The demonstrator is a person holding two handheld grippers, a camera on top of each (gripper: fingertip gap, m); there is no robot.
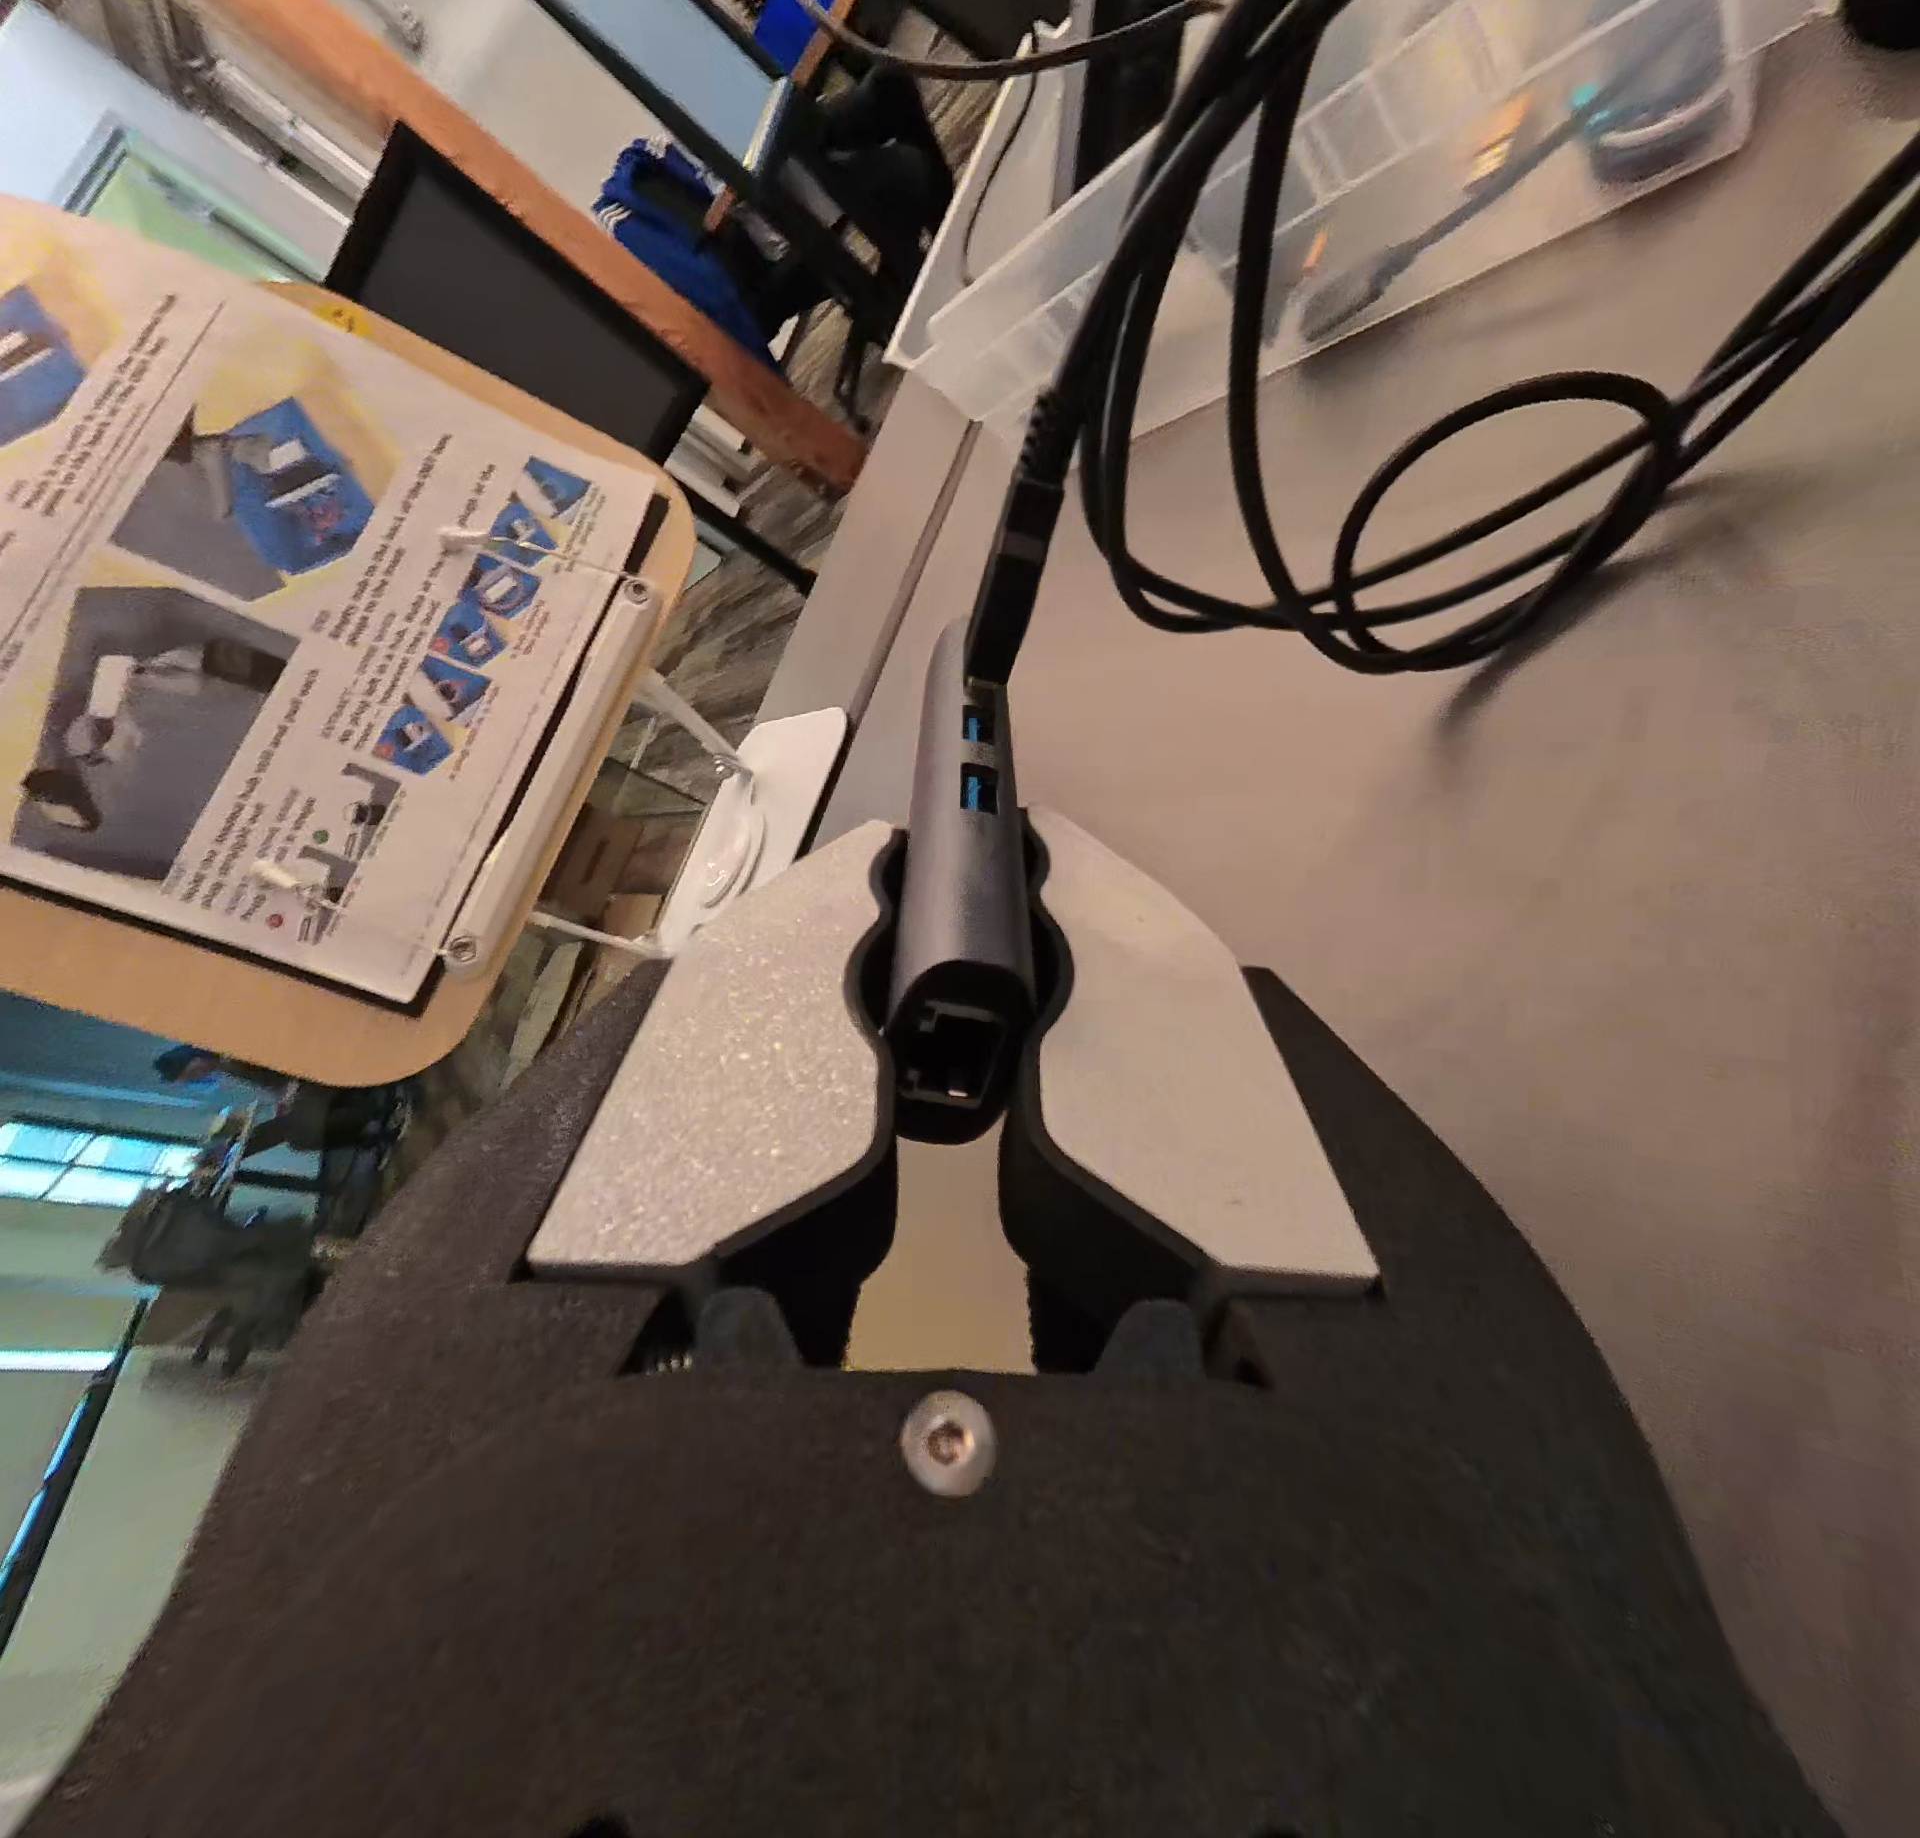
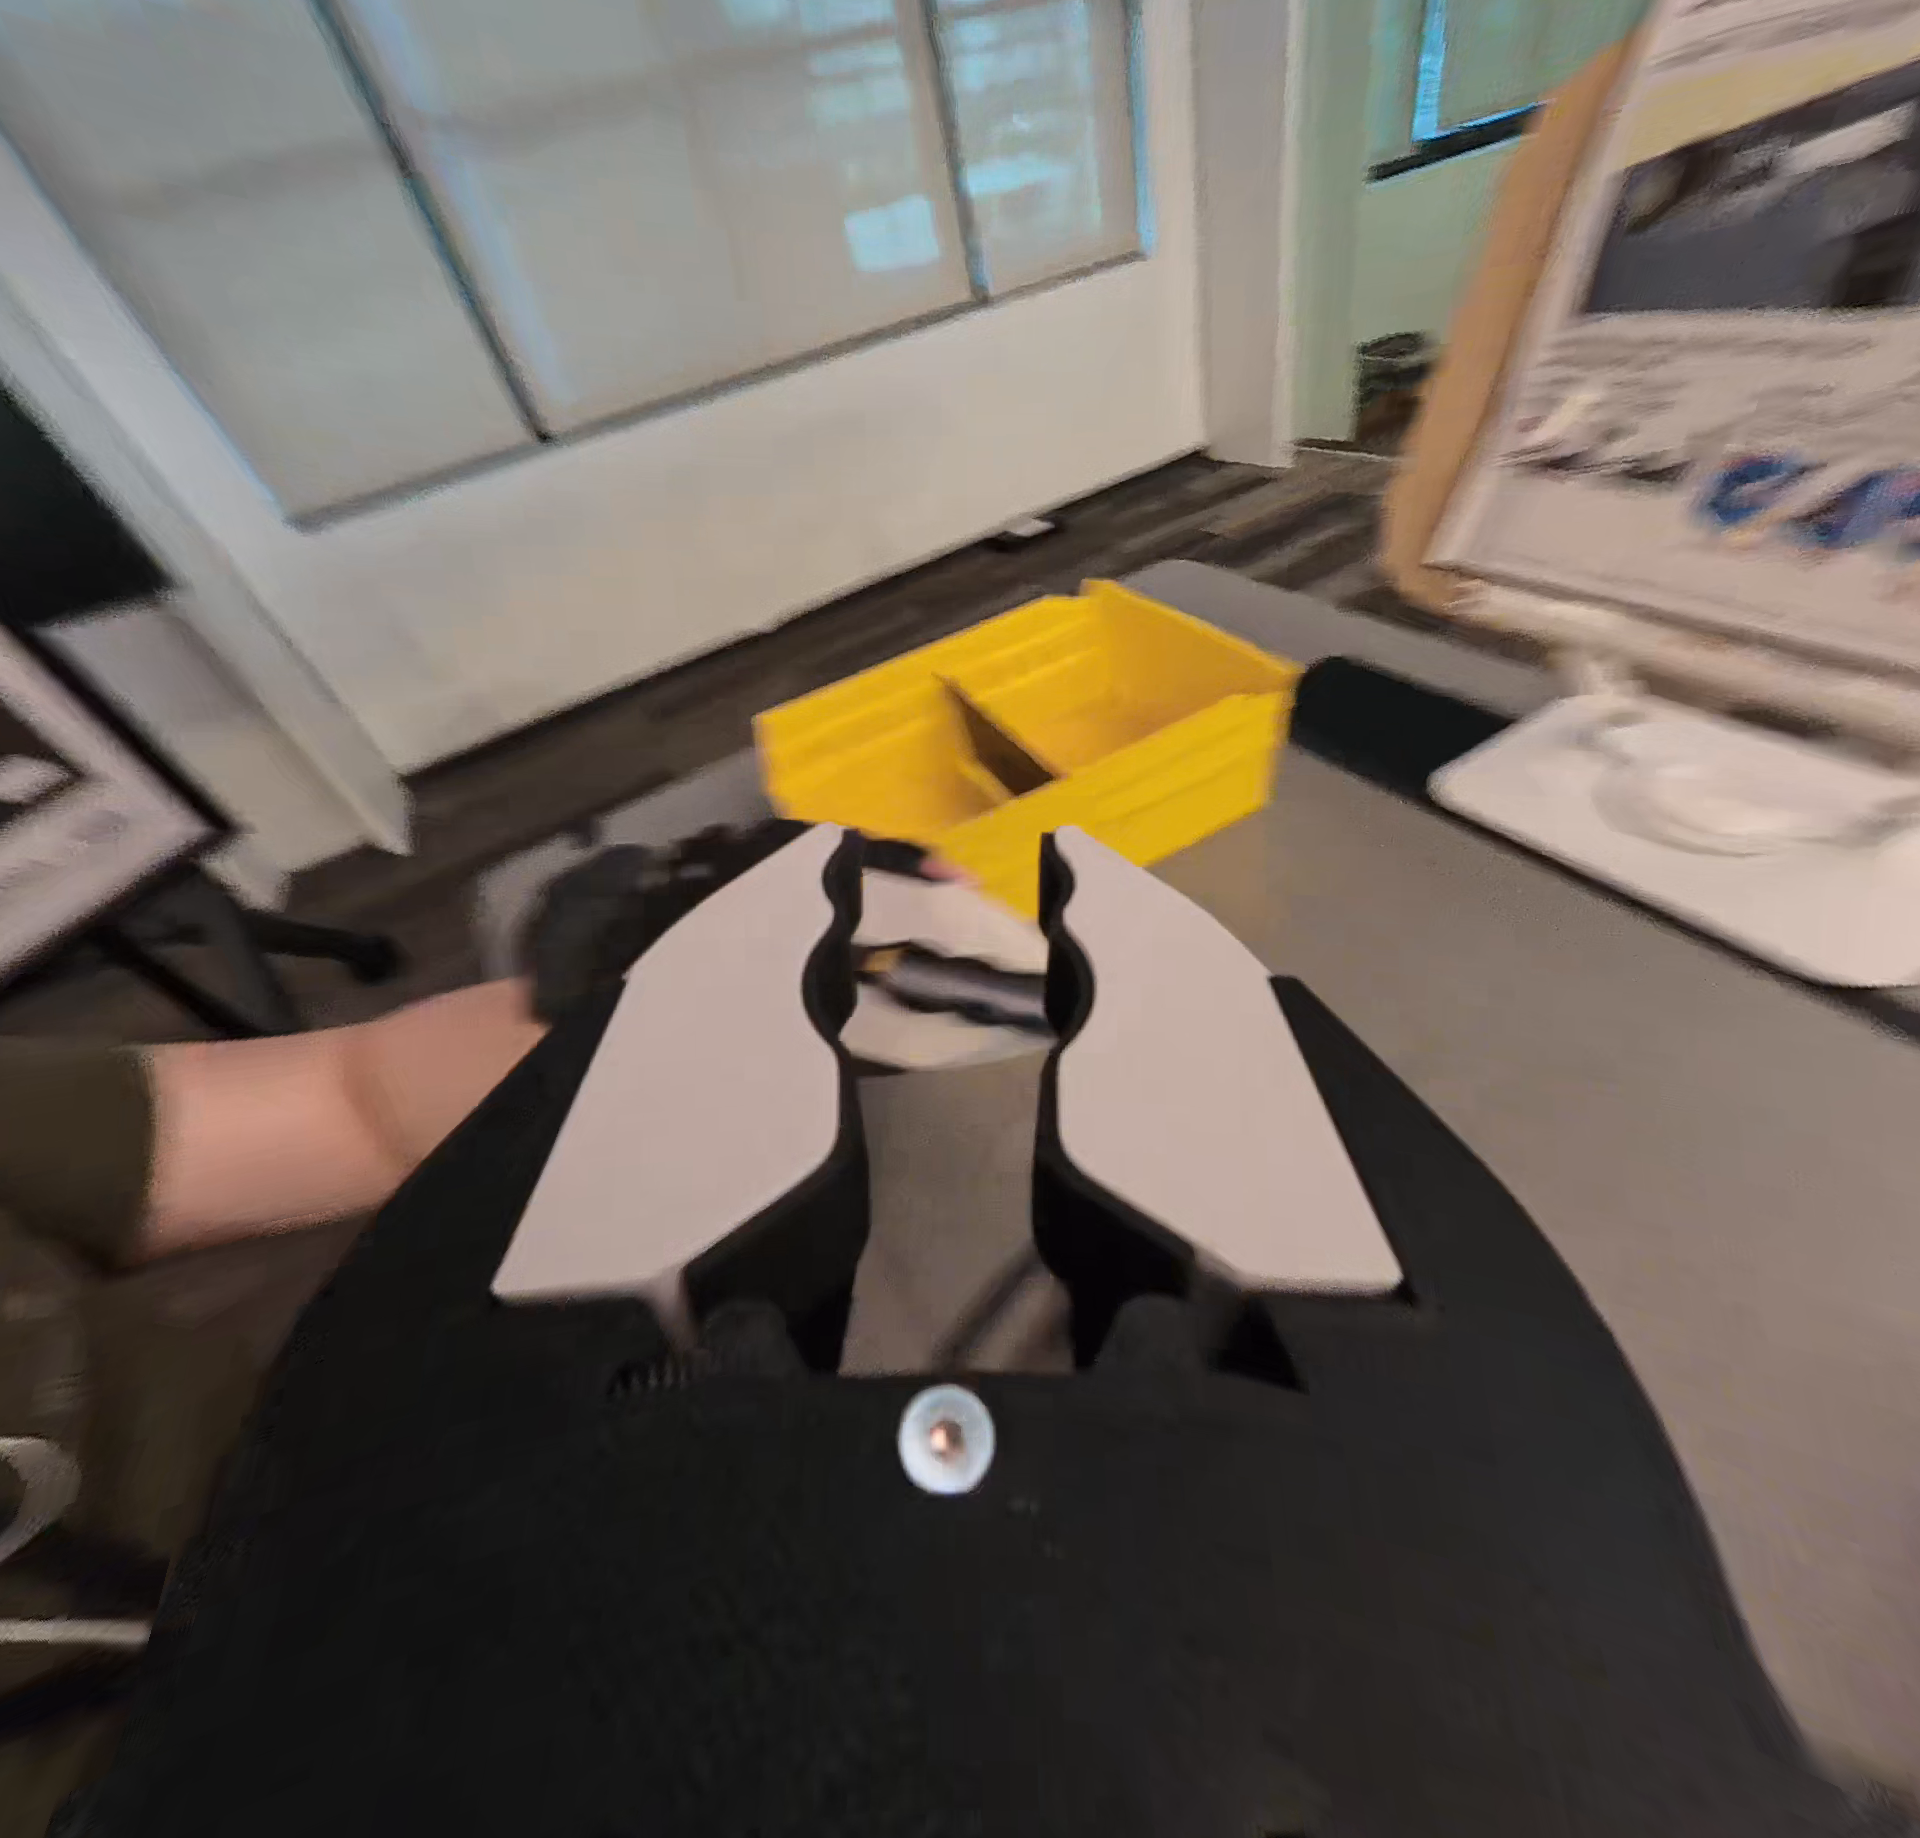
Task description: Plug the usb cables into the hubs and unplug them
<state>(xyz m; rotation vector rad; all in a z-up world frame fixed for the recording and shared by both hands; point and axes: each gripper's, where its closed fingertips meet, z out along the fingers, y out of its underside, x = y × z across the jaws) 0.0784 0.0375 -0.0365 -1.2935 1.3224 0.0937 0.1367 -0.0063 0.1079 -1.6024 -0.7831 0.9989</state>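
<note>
In the left wrist view my left gripper [image 1: 961,832] is shut on a dark grey USB hub [image 1: 961,915], held above the grey table. The hub shows an ethernet socket toward the camera and two free blue USB ports [image 1: 980,789] on its side. A black USB plug [image 1: 1013,583] sits in the hub's farthest port, and its black cable [image 1: 1455,531] loops over the table. In the blurred right wrist view my right gripper [image 2: 945,853] is open and empty. Between its fingers I see a blurred grey and dark shape that I cannot identify.
A clear plastic organiser box [image 1: 1403,209] lies at the back of the table. An instruction sheet on a wooden board [image 1: 312,645] stands on a white stand, also in the right wrist view [image 2: 1714,334]. A yellow divided bin [image 2: 1039,739] sits ahead. A person's forearm [image 2: 312,1113] reaches in from the left. There is about 15 centimeters between the tips of the two grippers.
</note>
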